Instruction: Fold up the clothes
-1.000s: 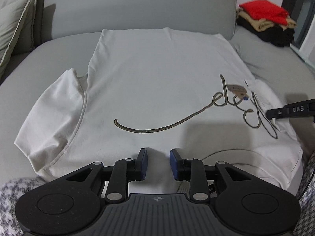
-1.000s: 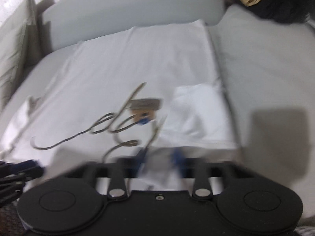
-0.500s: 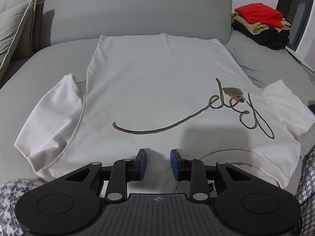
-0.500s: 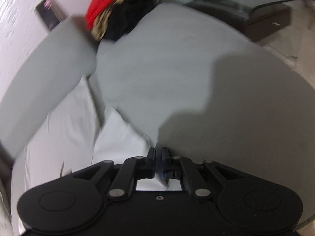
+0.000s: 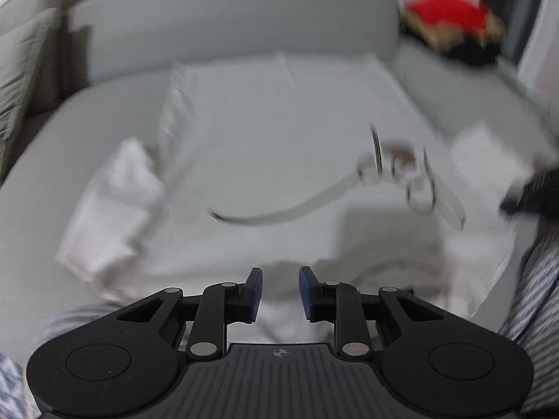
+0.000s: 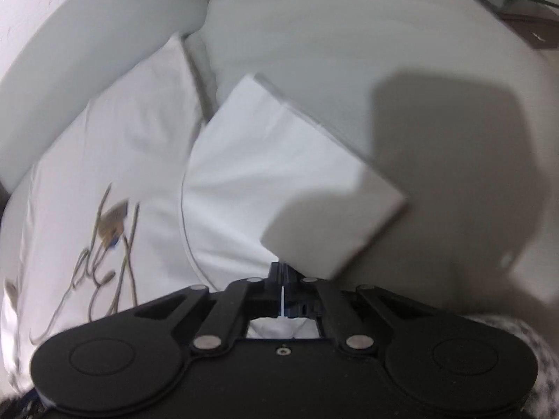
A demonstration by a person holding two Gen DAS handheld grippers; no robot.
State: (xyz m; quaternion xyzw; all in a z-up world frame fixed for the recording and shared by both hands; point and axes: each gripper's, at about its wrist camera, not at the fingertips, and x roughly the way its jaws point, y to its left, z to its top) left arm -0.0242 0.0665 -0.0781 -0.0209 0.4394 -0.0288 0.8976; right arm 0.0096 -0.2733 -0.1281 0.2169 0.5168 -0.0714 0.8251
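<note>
On the grey bed [image 5: 115, 111] lies the white T-shirt [image 5: 279, 132], flat. Its right sleeve [image 6: 279, 160], folded inward a second ago, now lies spread outward, pinched by the right claw [image 6: 282, 272]: flattening precedes folding. Left claw [image 5: 279, 296] spread, empty, having narrowed slightly. Only the left view shows the left sleeve [image 5: 115, 202] and clothes pile [image 5: 450, 17].

White T-shirt [image 5: 279, 132] lies flat, front up, on grey sofa seat [image 6: 349, 42]; looping script print across chest. Near-left sleeve [image 5: 111, 209] rumpled; right sleeve [image 6: 279, 174] spread flat, outward.
</note>
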